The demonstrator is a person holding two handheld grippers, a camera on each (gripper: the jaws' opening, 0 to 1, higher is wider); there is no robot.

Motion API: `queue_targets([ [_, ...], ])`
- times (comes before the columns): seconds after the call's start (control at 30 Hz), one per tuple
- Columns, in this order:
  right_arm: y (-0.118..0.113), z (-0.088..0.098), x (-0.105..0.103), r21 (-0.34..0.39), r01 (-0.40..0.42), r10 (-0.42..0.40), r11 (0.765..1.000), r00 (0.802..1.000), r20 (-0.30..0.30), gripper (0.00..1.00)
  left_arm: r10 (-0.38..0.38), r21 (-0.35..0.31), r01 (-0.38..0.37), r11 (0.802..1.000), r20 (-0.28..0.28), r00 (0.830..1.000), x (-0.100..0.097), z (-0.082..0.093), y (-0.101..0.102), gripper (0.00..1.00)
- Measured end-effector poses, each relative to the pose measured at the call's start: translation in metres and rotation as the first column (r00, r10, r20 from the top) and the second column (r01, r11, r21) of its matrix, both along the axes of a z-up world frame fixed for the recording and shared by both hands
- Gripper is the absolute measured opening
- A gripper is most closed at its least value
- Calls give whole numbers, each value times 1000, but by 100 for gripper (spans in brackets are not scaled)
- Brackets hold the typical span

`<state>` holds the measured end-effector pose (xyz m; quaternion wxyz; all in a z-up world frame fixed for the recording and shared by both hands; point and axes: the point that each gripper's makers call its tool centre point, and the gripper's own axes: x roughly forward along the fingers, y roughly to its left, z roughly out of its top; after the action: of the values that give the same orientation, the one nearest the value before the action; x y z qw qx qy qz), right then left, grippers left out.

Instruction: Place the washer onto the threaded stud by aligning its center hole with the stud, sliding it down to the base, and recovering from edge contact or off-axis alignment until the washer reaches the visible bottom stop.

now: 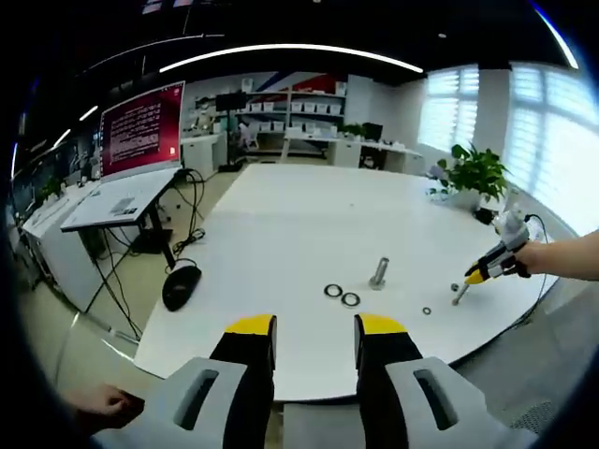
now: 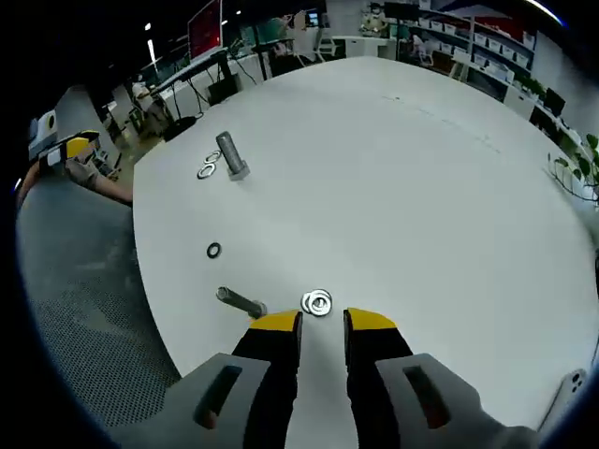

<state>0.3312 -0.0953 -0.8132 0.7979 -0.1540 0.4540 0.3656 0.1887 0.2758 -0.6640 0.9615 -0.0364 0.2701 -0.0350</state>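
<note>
Washers (image 2: 317, 303) and lying bolt (image 2: 241, 302) sit before right hand-held gripper (image 2: 321, 323).

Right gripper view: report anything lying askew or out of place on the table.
One bolt lies on its side near the table edge, while the other bolt stands upright. Washers lie loose beside the fallen one.

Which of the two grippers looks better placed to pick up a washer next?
The right gripper. Its open jaws sit just short of a washer on the white table. The left gripper hangs back off the table's edge, farther from the washers.
</note>
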Motion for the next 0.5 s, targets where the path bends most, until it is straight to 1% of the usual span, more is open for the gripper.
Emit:
queue_targets([
  [0.13,6,-6,-2,0,-8,8,1000,1000,-25,20,-5,-4,5,1000,-6,1000,0,-1,-1,28],
  [0.37,8,-13,1,-23,-20,19,1000,999,-25,20,-6,-10,6,1000,-19,1000,-1,-3,-2,26],
  [0.5,8,-15,3,-39,-28,27,999,1000,-14,20,-6,-13,6,1000,-21,1000,-2,-3,-2,25],
])
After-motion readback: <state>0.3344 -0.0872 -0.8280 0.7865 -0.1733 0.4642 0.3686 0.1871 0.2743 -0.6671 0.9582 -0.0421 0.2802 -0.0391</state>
